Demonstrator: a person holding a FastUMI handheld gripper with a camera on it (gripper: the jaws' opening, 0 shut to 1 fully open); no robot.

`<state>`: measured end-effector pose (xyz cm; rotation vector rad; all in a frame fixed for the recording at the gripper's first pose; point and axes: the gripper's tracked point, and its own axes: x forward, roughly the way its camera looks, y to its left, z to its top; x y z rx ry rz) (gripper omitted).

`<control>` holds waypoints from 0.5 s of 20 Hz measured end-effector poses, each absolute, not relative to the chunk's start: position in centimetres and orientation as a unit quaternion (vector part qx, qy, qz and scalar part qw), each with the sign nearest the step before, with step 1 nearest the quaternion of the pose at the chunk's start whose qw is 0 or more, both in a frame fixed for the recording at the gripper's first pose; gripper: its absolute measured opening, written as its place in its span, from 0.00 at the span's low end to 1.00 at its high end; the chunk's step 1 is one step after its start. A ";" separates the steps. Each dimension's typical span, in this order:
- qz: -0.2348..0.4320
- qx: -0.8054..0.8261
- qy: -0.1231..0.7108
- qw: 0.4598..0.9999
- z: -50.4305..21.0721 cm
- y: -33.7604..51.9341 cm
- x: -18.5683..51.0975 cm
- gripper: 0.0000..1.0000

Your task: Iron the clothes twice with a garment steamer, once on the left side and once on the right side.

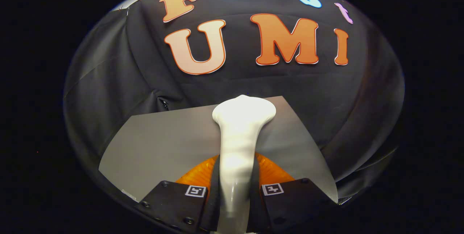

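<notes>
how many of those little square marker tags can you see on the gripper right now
2. One square marker tag sits on the finger left of the white garment steamer, the other tag on the finger right of it. The gripper is shut on the steamer; more tags may be hidden.

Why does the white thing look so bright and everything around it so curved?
In the gripper view, the white steamer, clamped in the tool, catches strong light and washes out to glare; the fisheye lens bows the grey surface and black cloth wall, whose edges fall into shadow.
</notes>
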<state>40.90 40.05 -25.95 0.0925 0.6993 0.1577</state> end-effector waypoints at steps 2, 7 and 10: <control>0.094 0.035 0.318 0.943 -24.8 40.9 40.5 0.42; 0.131 -0.034 0.244 0.960 -21.1 42.4 38.2 0.41; 0.156 -0.027 0.210 0.965 -18.2 42.9 35.8 0.41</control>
